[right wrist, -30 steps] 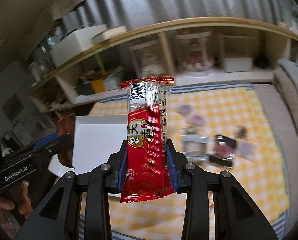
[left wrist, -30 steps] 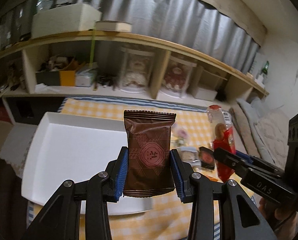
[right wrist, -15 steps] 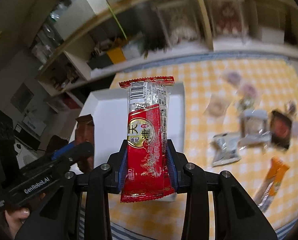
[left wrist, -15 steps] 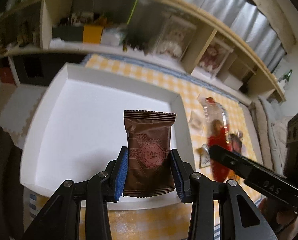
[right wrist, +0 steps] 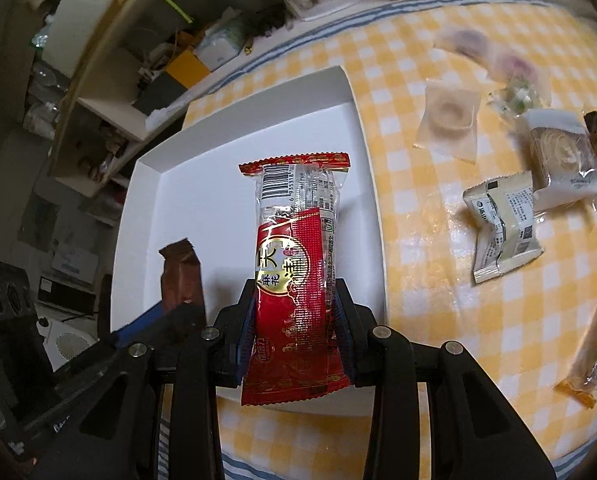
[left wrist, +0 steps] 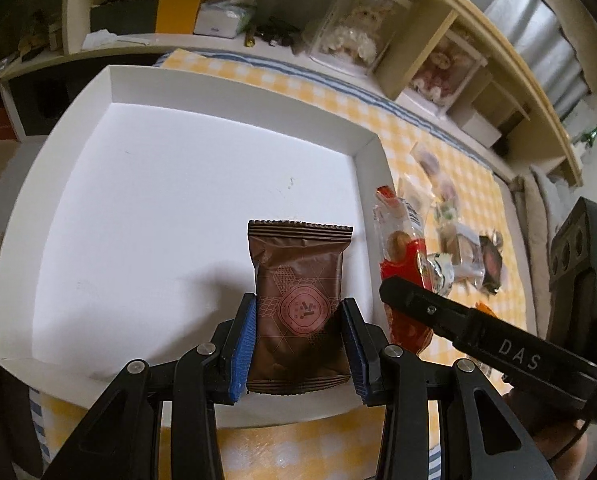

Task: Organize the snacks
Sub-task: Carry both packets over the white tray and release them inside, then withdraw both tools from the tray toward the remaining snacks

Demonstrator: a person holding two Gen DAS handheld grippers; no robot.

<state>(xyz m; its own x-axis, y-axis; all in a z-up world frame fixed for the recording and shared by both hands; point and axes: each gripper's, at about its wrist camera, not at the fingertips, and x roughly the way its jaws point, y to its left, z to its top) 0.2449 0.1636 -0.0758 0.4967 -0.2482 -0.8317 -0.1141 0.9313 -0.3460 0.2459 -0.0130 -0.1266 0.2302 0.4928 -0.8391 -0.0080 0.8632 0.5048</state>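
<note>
Two packets hang over the empty white cardboard tray (left wrist: 38, 208) at the worktop's left edge: left tool (left wrist: 298, 340) pinches a brown foil snack pouch (left wrist: 298, 300); right tool (right wrist: 294, 320), jaws just easing, pinches a red-and-clear plastic snack packet (right wrist: 294, 264). Several wrapped snacks (right wrist: 502, 224) remain unsorted rightward on the yellow checked cloth (right wrist: 438, 300).

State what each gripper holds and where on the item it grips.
The left gripper clamps the brown snack packet across its lower half. The right gripper pinches the red snack packet by the sides of its lower half; its jaws have just opened slightly.
</note>
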